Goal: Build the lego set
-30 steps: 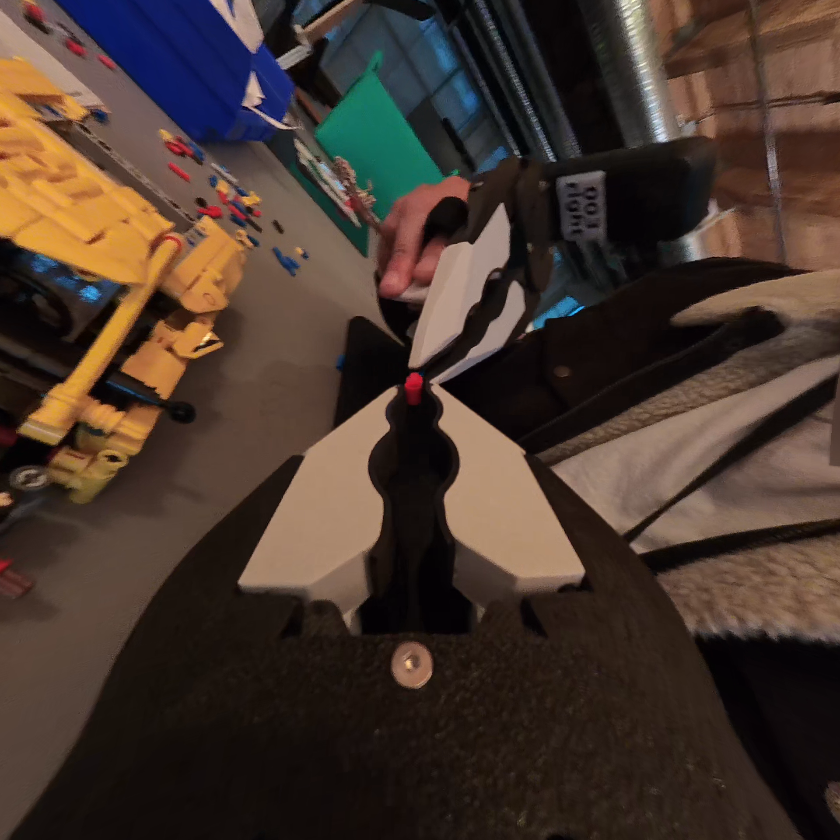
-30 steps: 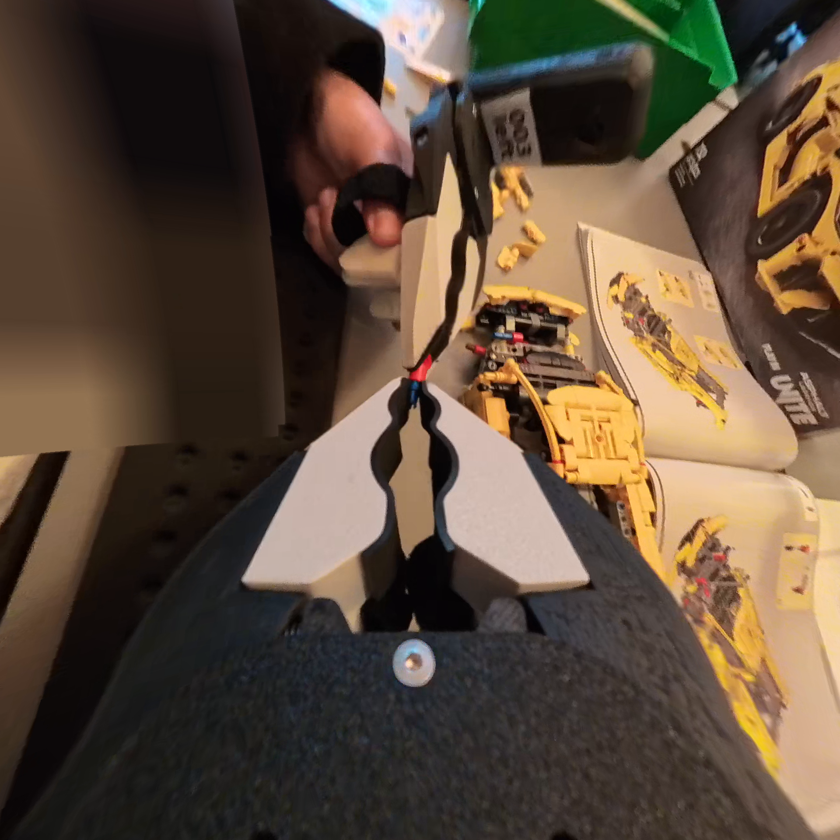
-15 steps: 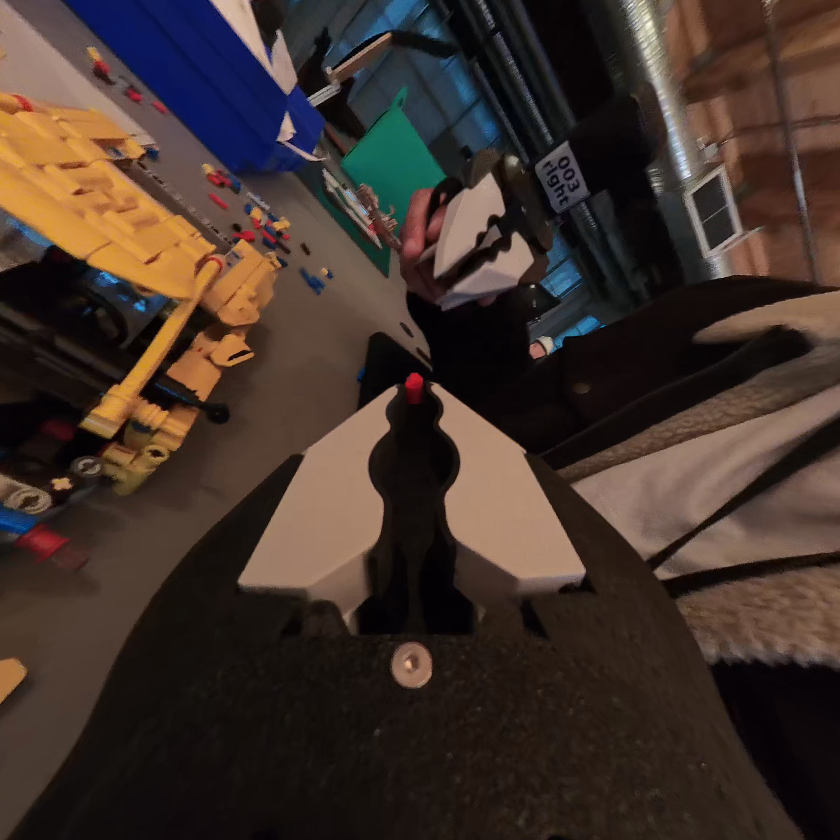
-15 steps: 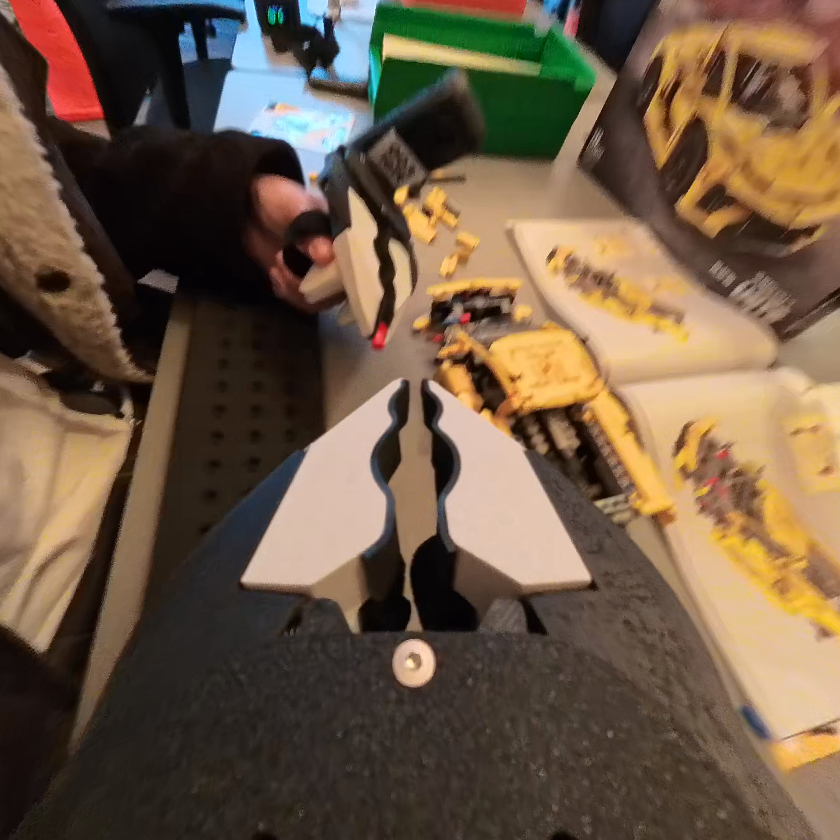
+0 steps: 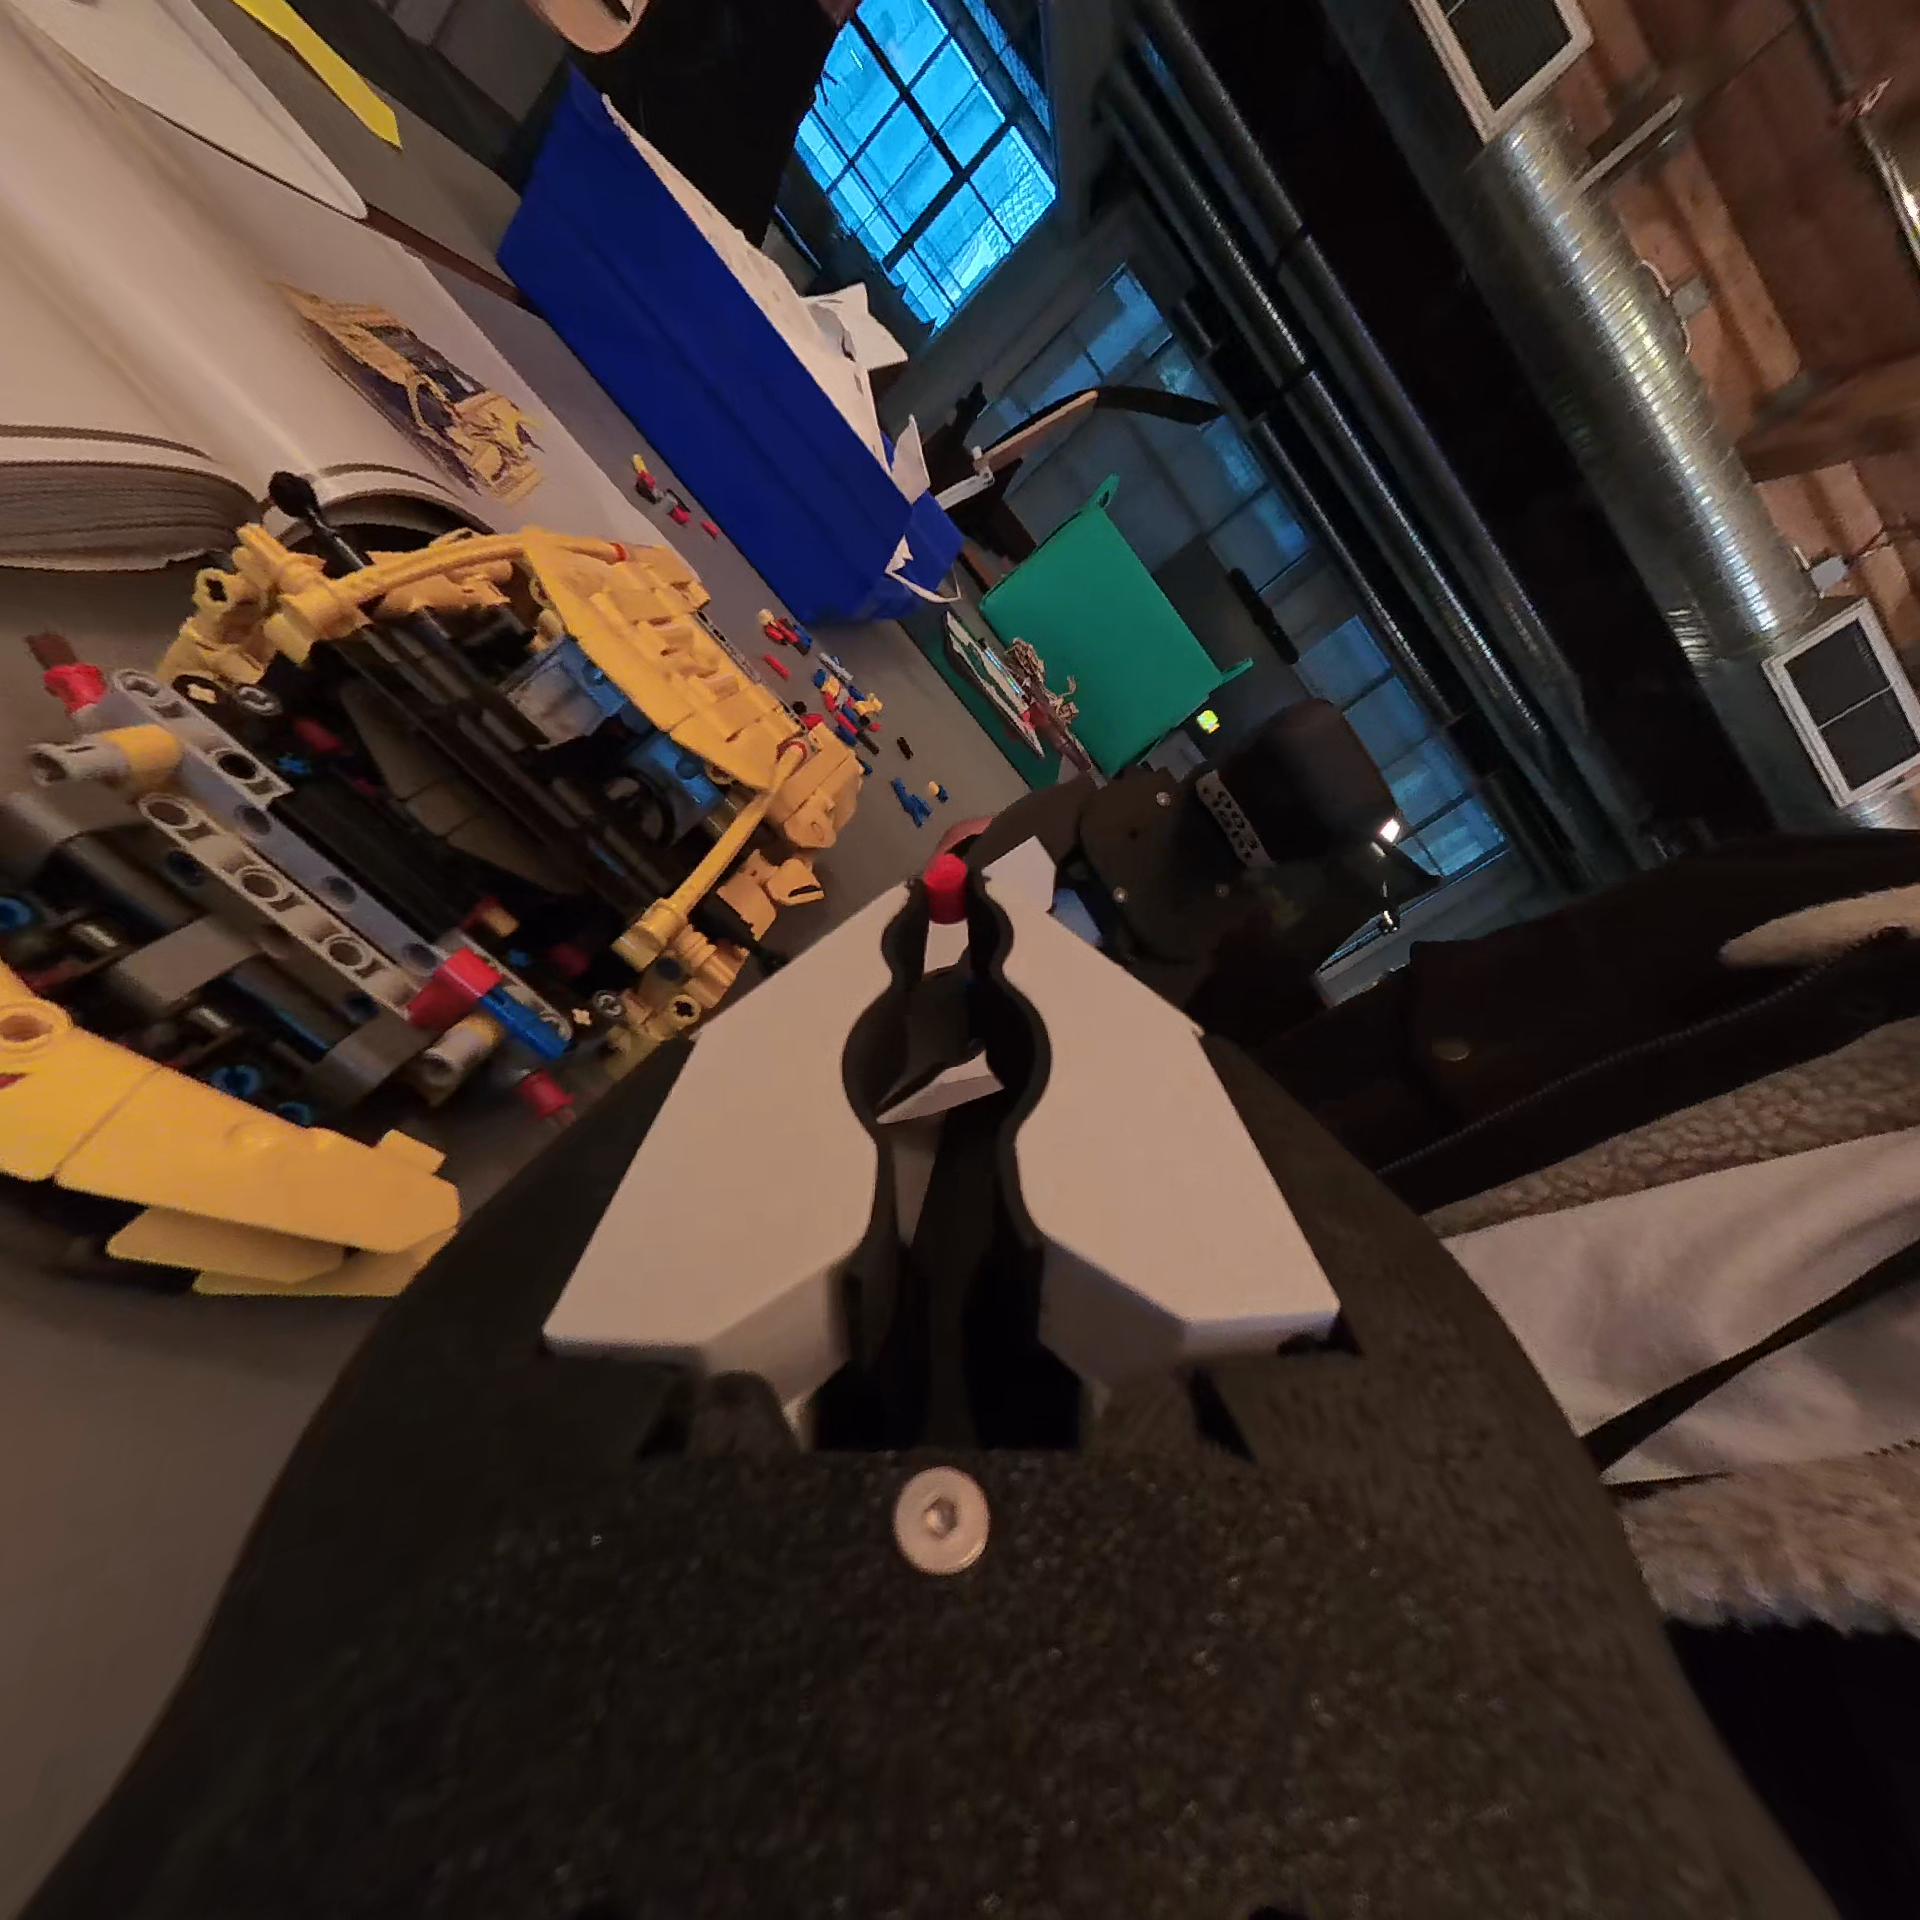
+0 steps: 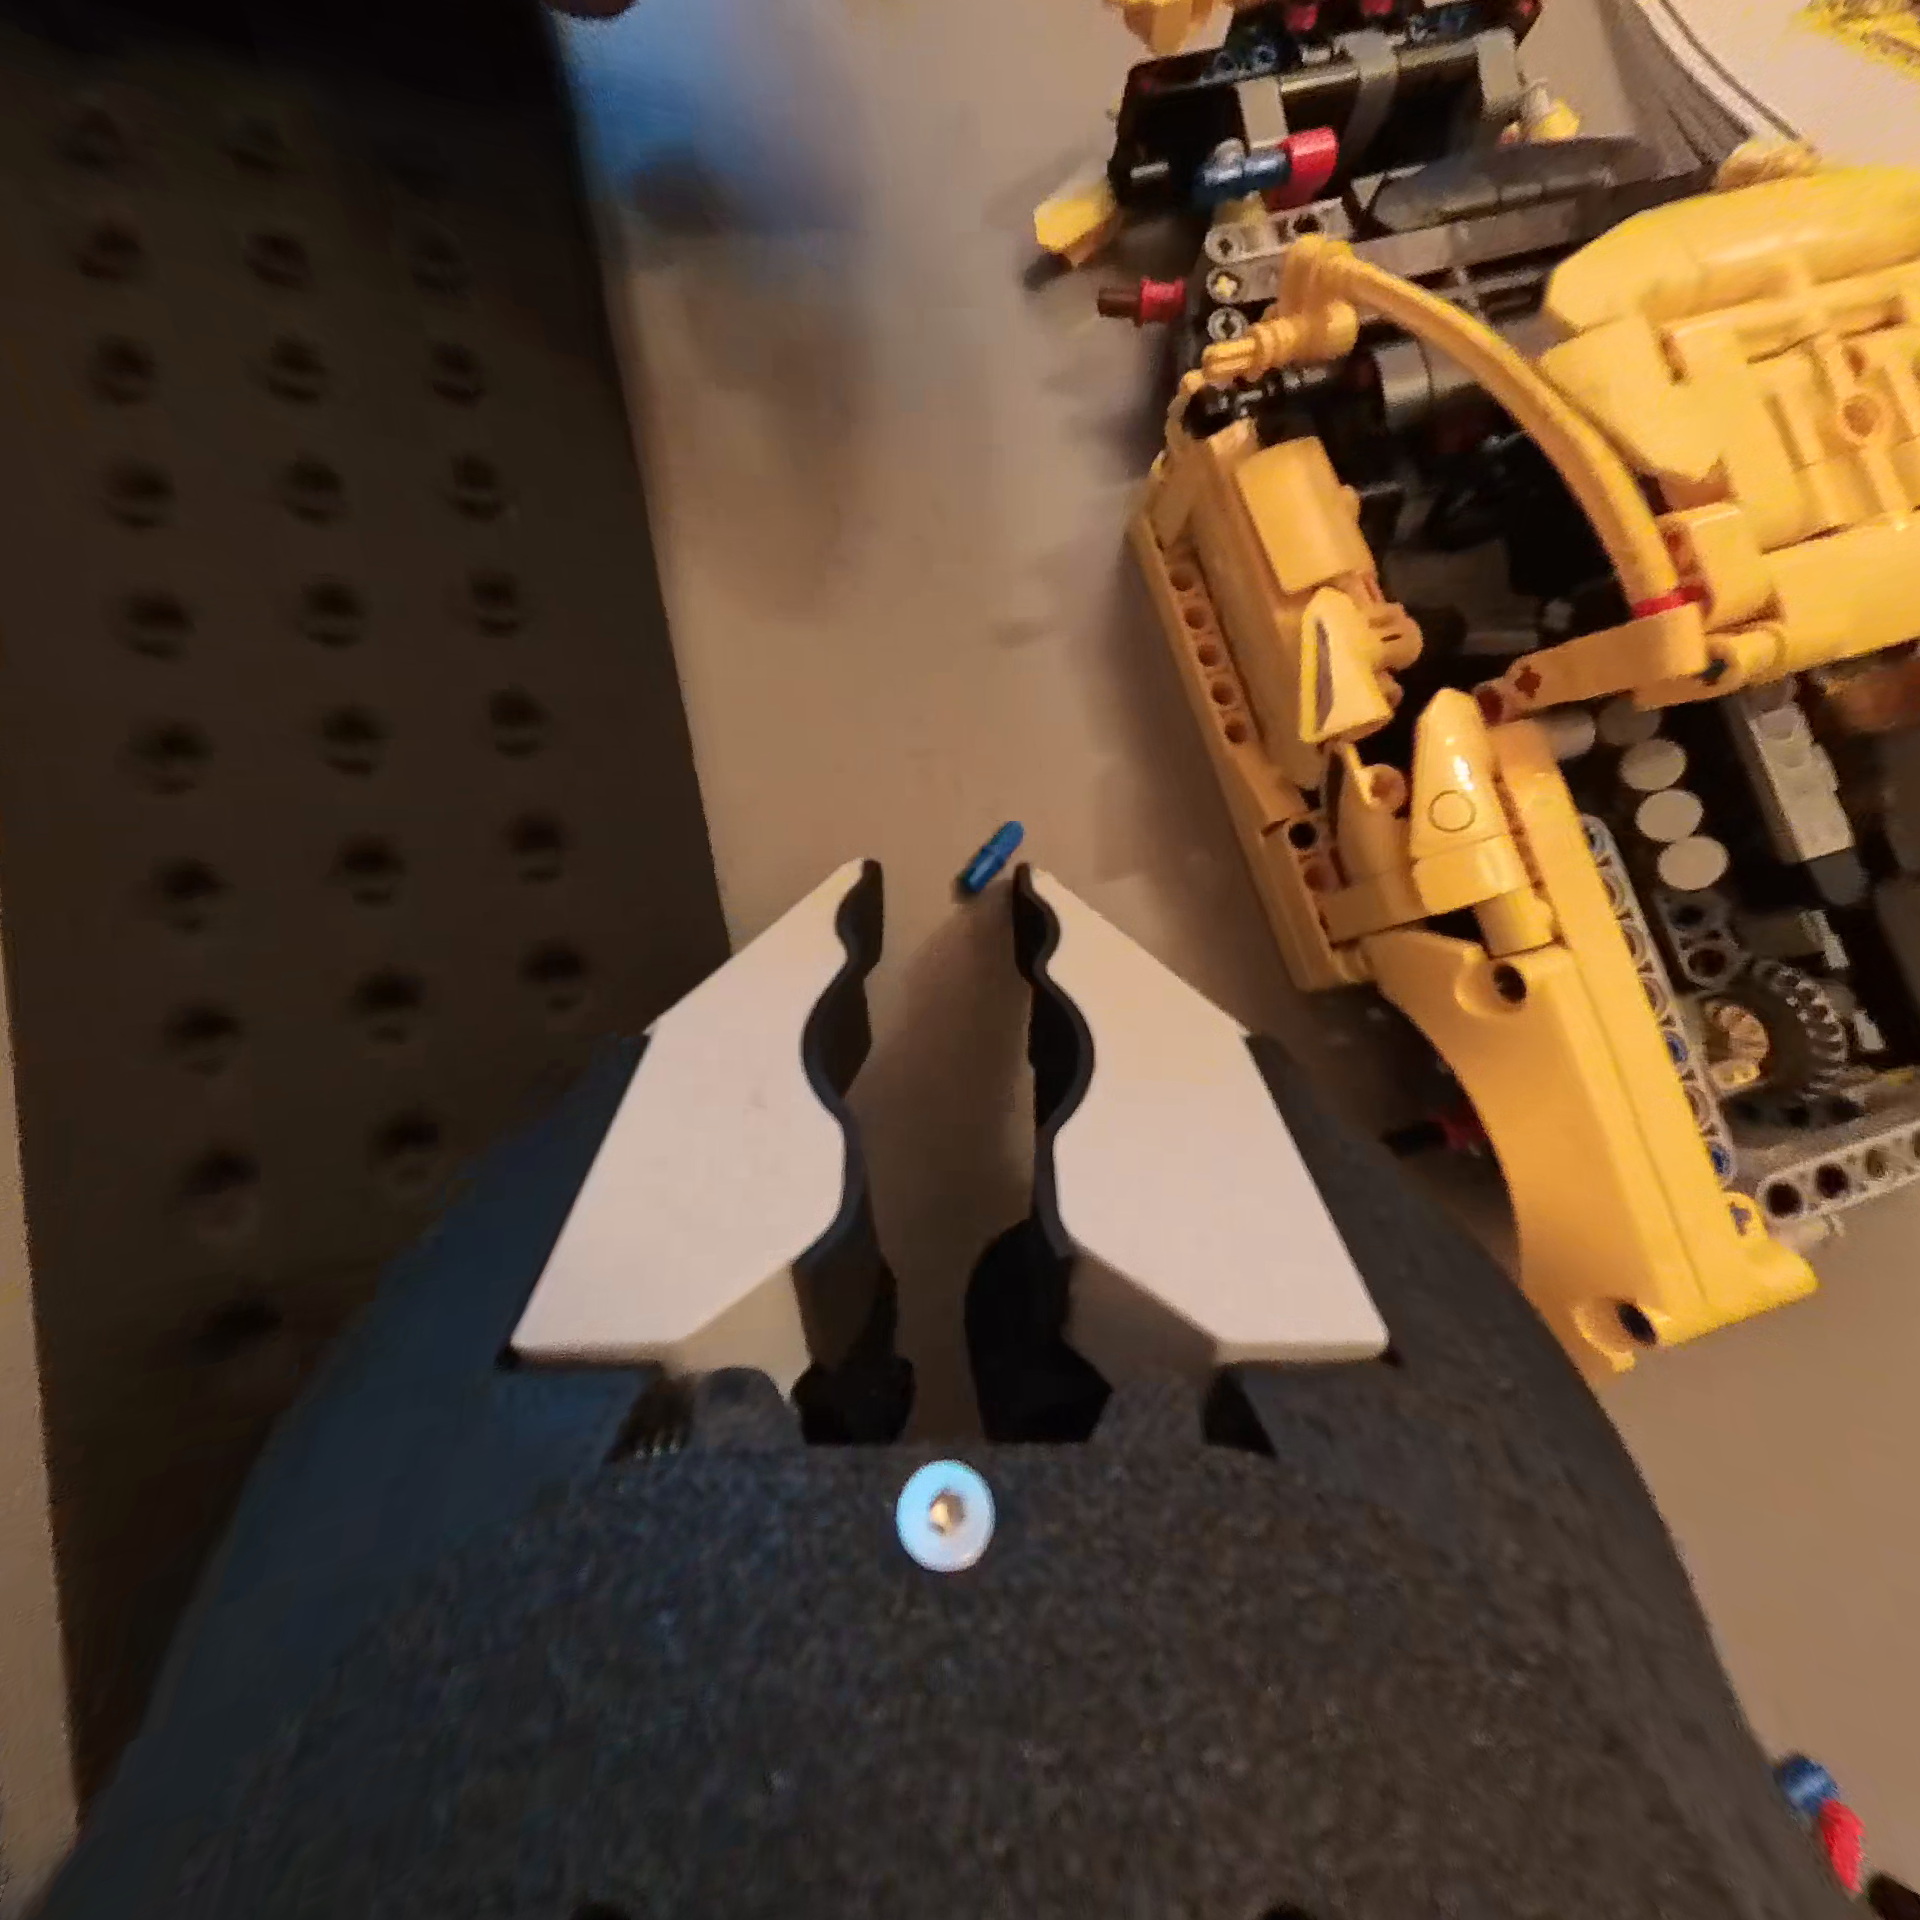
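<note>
Yellow, half-built lego vehicle (image 6: 1507, 727) on grey desk (image 6: 883, 520), black frame exposed. Left gripper (image 5: 945, 899) jaws clenched on red pin (image 5: 943, 896); right gripper (image 6: 948, 883) jaws released, empty.

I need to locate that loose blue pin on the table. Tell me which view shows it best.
The right wrist view: the blue pin lies bare on the grey table just beyond the open right gripper. In the left wrist view I cannot pick it out; only scattered small pieces show far off.

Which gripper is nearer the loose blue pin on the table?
Right. The right gripper has open jaws just short of the blue pin; the left gripper holds a red pin elsewhere.
</note>
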